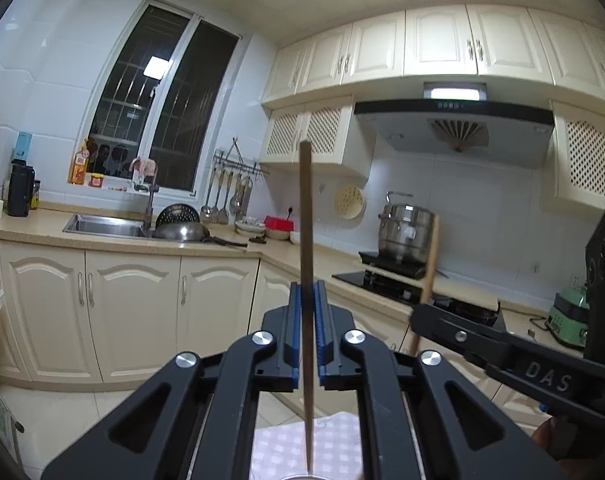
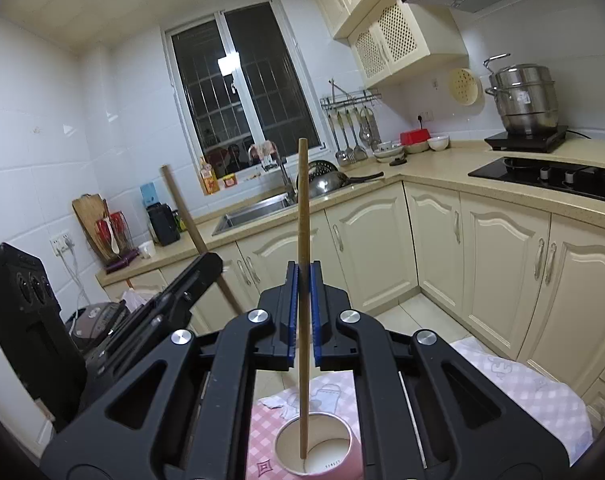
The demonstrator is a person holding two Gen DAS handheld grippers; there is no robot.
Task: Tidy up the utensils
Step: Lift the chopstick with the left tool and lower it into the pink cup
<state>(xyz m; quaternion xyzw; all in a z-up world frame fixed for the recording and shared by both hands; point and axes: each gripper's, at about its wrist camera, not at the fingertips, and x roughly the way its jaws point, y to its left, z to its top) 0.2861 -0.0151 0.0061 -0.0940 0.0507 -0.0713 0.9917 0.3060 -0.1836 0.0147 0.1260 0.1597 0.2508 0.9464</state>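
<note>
Left tongs (image 1: 307,300) clamped on one upright chopstick (image 1: 305,216); right tongs (image 2: 303,280) clamped on another chopstick (image 2: 302,200), lower tip inside pink cup (image 2: 318,450) on checkered cloth (image 2: 542,396).

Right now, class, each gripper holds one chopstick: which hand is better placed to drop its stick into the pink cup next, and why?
Right. The right gripper holds its chopstick upright with the tip already over the pink cup's mouth. The left gripper's chopstick only reaches a rim at the frame's bottom edge, barely visible.
</note>
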